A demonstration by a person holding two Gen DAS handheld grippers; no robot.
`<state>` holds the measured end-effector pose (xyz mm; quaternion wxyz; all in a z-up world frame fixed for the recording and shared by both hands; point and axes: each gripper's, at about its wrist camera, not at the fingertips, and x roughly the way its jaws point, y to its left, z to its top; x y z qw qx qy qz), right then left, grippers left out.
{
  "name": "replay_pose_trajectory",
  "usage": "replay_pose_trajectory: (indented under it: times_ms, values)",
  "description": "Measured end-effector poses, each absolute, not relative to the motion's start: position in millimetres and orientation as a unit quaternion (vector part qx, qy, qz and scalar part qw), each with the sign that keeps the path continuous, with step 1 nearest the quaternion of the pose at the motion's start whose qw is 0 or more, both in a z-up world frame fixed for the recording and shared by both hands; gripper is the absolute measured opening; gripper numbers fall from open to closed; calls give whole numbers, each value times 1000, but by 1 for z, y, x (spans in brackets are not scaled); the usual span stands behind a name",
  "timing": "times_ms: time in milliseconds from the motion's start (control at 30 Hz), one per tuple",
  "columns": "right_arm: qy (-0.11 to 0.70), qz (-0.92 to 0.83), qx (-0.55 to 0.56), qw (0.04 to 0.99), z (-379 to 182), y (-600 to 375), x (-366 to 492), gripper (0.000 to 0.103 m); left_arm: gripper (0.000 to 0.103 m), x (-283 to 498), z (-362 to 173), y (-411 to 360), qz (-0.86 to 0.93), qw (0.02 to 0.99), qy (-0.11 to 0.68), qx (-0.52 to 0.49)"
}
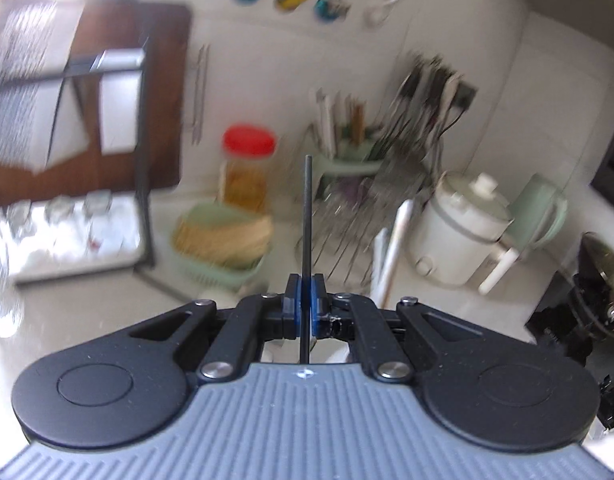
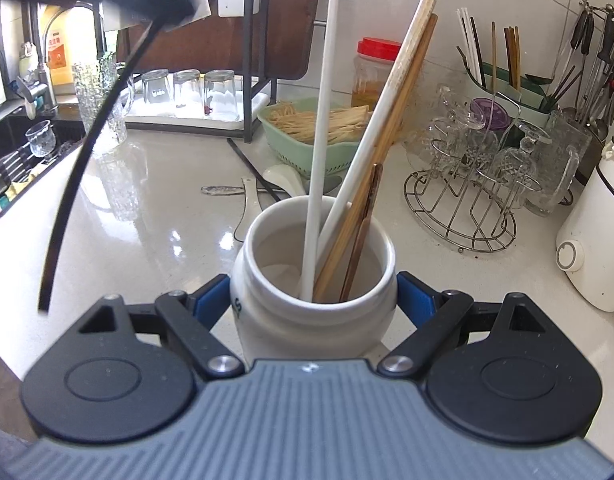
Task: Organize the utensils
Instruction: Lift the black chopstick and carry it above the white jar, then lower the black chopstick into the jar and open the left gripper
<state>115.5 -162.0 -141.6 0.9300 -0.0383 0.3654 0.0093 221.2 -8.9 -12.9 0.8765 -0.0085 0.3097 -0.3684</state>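
Left fingers (image 1: 305,304) pinch black chopstick (image 1: 307,216) (upright).

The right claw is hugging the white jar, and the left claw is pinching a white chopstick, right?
Almost. The left claw is pinching a black chopstick, not a white one; the left wrist view shows it. The right claw does hug the white jar.

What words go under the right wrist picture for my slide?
Right gripper holds a white ceramic jar of white and brown chopsticks on the pale countertop.
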Motion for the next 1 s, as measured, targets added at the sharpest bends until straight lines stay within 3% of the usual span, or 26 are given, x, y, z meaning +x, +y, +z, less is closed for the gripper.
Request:
replay_pose_trajectory:
  times_ms: [567, 1000]
  values:
    - [362, 15, -34, 931, -142, -165, 116, 90, 5, 222, 44, -65, -448, 870, 203, -10]
    - [357, 21, -26, 934, -145, -168, 115, 90, 5, 214, 5, -107, -471, 861, 193, 25]
